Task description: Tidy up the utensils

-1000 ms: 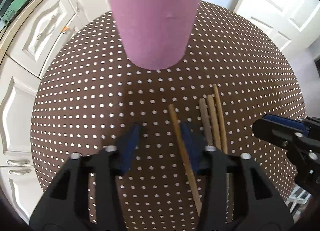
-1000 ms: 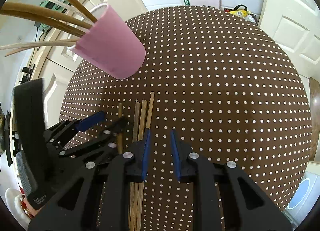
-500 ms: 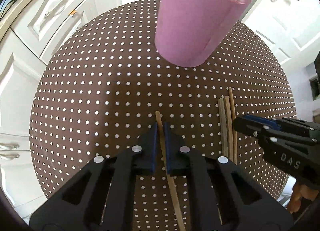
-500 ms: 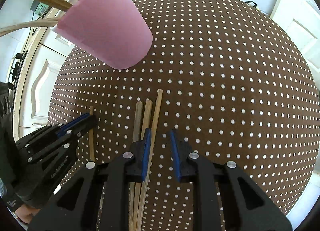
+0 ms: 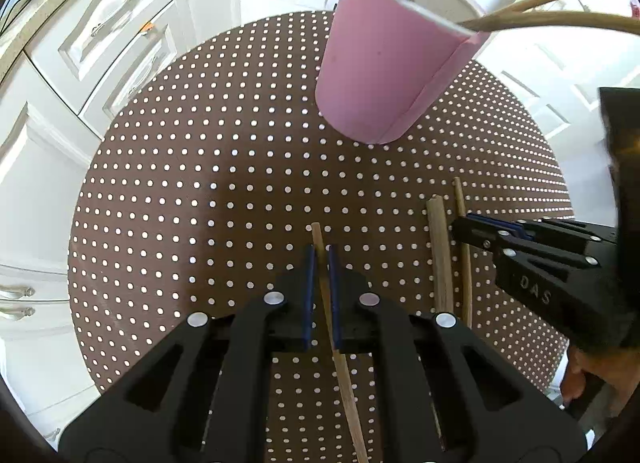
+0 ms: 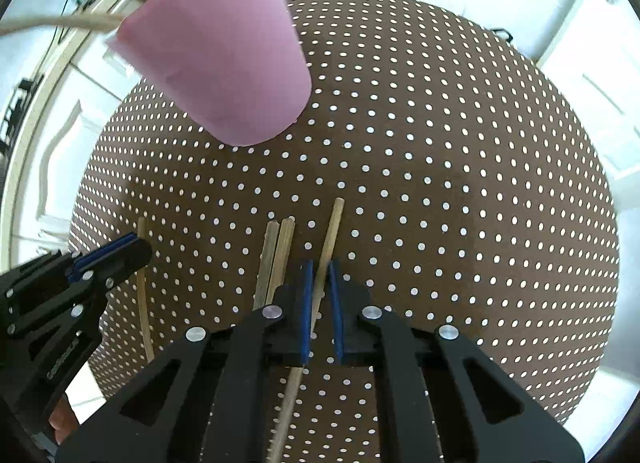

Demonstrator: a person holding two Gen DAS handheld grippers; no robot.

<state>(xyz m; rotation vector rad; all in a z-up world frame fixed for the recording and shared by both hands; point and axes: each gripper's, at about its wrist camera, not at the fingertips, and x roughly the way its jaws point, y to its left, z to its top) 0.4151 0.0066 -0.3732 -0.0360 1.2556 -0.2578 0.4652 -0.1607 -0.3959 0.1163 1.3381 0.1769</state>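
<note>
We are clamping one chopstick (image 5: 320,259) in the left gripper (image 5: 319,263) and another chopstick (image 6: 326,251) in the right gripper (image 6: 318,275), both lying near the pink cup (image 5: 384,75); we are risking either twisting loose on lifting.

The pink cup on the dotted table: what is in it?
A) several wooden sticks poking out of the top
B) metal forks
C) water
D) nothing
A: thin wooden sticks lean out over the rim of the pink cup, as the right wrist view also shows.
</note>
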